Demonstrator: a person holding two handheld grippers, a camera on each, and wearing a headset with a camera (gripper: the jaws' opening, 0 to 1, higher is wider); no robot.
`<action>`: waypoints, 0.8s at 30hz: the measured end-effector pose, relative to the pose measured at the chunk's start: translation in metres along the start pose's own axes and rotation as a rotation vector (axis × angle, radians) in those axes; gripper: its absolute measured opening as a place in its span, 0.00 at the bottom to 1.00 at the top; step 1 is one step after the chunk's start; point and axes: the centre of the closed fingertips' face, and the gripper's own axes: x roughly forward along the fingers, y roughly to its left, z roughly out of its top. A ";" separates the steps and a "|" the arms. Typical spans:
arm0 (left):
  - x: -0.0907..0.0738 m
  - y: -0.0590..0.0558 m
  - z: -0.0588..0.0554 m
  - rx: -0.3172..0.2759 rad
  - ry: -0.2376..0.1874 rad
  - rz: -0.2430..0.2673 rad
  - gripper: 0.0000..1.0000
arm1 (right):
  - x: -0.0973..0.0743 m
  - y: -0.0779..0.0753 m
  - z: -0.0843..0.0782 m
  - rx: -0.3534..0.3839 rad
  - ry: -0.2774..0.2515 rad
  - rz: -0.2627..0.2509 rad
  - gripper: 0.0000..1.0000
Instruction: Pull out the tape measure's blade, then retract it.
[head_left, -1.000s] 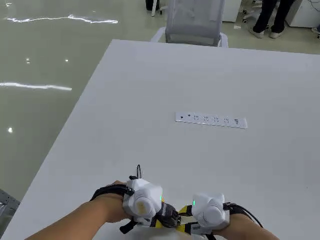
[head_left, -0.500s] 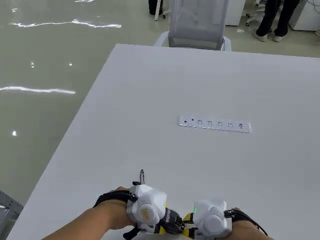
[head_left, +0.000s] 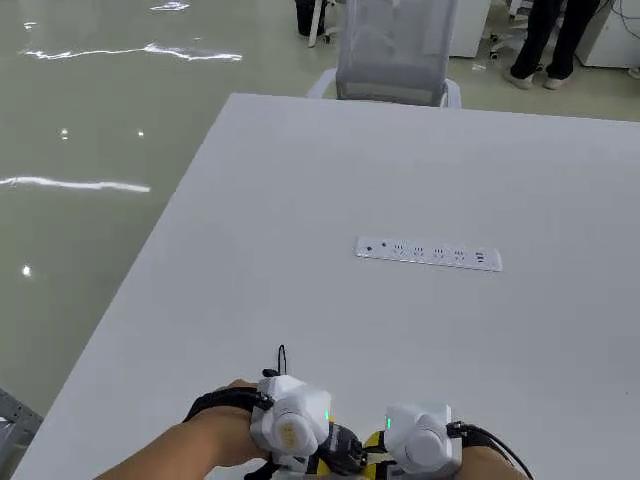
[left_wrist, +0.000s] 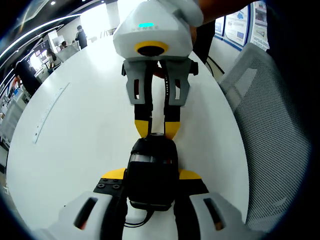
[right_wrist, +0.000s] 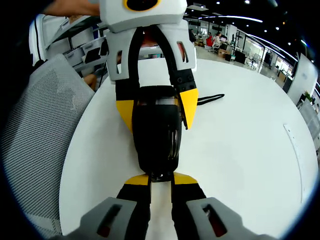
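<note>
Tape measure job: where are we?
Done: left hand-held gripper clamps the case; right hand-held gripper pinches the blade tip at the case's mouth. In hand: the pull, though no blade length shows between them yet. Left: draw the blade out, then retract it.

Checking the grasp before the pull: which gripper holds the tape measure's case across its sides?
The left gripper: its fingers straddle the black tape measure. The right gripper only pinches its front end.
</note>
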 end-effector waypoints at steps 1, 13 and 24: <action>0.000 0.000 0.000 0.000 0.000 0.000 0.31 | 0.000 -0.001 0.001 0.002 0.001 0.000 0.13; 0.001 0.001 0.000 -0.016 -0.002 0.014 0.31 | -0.001 -0.003 -0.001 0.020 0.026 -0.002 0.12; 0.002 0.001 -0.001 -0.024 -0.002 0.015 0.31 | -0.003 -0.005 -0.001 0.007 0.036 -0.006 0.11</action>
